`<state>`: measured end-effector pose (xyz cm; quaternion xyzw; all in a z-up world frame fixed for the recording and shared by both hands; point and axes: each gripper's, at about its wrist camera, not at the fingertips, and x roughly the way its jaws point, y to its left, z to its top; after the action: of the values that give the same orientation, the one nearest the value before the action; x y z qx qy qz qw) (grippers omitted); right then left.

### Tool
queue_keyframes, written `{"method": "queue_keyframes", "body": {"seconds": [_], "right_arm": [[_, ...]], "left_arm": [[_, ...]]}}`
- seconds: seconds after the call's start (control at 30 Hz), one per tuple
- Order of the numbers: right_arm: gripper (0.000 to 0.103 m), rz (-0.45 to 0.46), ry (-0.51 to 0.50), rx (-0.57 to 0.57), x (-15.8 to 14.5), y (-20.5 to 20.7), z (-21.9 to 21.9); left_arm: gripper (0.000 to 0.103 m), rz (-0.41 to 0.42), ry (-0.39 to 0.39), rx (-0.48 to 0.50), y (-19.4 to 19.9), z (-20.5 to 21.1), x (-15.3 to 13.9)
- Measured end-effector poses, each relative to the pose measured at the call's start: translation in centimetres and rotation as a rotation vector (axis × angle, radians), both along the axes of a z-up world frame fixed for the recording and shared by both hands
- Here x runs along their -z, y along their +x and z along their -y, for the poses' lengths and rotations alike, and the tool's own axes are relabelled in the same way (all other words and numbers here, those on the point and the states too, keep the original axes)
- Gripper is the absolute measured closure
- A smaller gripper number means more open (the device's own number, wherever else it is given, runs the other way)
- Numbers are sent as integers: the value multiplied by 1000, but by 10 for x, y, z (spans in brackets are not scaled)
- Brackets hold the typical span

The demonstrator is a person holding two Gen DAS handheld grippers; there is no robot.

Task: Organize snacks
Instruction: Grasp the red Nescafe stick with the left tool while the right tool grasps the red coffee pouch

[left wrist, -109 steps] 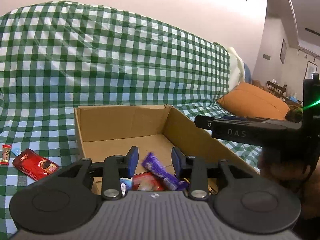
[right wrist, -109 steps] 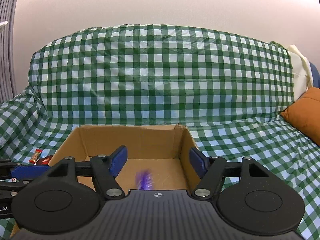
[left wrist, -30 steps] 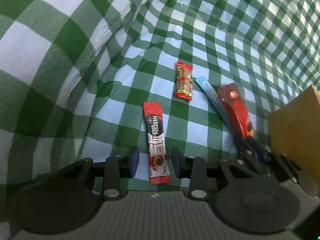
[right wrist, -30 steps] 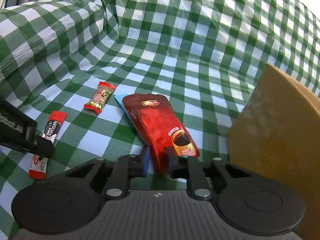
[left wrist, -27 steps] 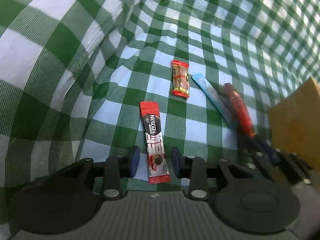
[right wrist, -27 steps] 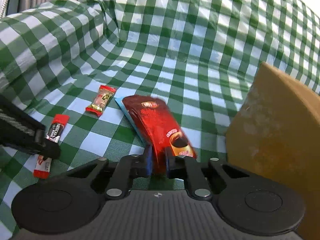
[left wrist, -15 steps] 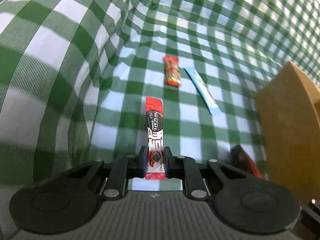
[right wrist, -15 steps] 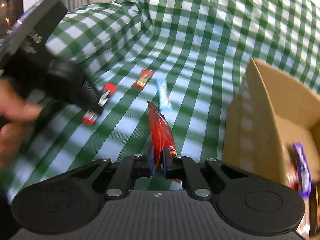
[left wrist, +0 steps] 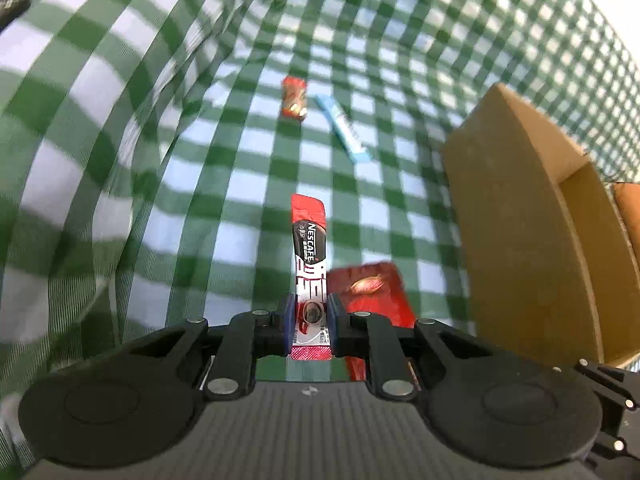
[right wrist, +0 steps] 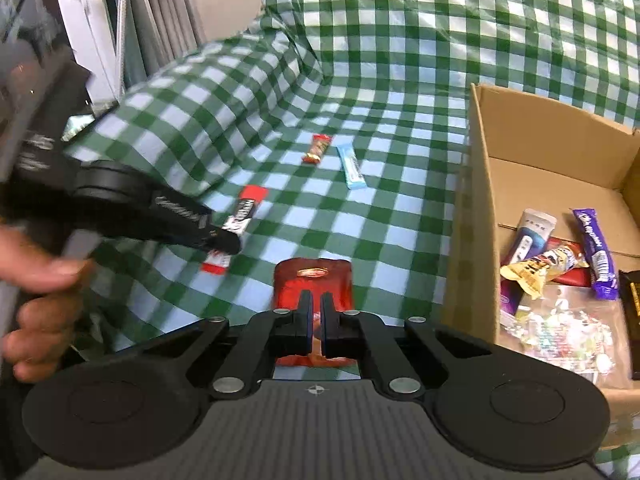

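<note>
The one word that reads plainly is "NESCAFE", in white capitals running lengthwise on the dark band of the red coffee stick (left wrist: pixel 309 256) pinched between the left gripper's (left wrist: pixel 311 316) blue pads; smaller characters beside it are too fine to make out. Off to the right gripper's right, inside the cardboard box (right wrist: pixel 478 184), the purple bar (right wrist: pixel 596 254) and the other wrappers carry lettering too blurred to read.

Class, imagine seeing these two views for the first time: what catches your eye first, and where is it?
Each claw grips a red packet over the green checked cloth: the left claw a Nescafe stick, the right claw a red pouch. On the right stands an open cardboard box holding snacks.
</note>
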<state>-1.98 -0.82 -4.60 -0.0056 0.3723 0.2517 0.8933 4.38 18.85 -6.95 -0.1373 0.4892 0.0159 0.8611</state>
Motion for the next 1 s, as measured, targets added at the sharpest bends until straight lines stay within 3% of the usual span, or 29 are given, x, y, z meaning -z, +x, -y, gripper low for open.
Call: {"method": "queue_keyframes", "body": {"seconds": [0.03,0.07,0.13,0.17,0.2,0.3,0.43,0.63,0.7,0.87,0.9,1.0], "right_arm": [[97,-1,-19,-9,5,1,-2],[89,-1,-29,-23,8,2,-5],[64,16,-35,-42,12,1,-10],[45,27,-33,-44,13,1,-12],[32,40,-27,-49,14,2,-16],[22,49,-29,-60,22,11,-27],[17,14,-38,-62,36,24,-40],[18,-57,-90,-61,56,40,-54],[31,-77,-108,-62,62,42,-56],[34,-81,-98,-44,64,44,-54],[39,-82,-95,-43,64,44,-52],[42,-79,-85,-32,62,44,-49]], "left_arm": [[85,-11,5,-9,1,-1,2],[85,-18,9,-18,3,-3,3],[85,-32,0,-39,6,-10,6],[85,-43,-6,-43,8,-11,8],[85,-52,-6,-43,9,-12,9],[85,-70,17,-30,12,-10,13],[84,-82,33,-30,13,-12,16],[84,-125,57,-20,19,-12,27],[84,-137,72,-14,21,-10,30],[84,-137,102,-1,23,-7,33],[84,-135,110,4,24,-6,33],[84,-131,138,21,25,-2,34]]}}
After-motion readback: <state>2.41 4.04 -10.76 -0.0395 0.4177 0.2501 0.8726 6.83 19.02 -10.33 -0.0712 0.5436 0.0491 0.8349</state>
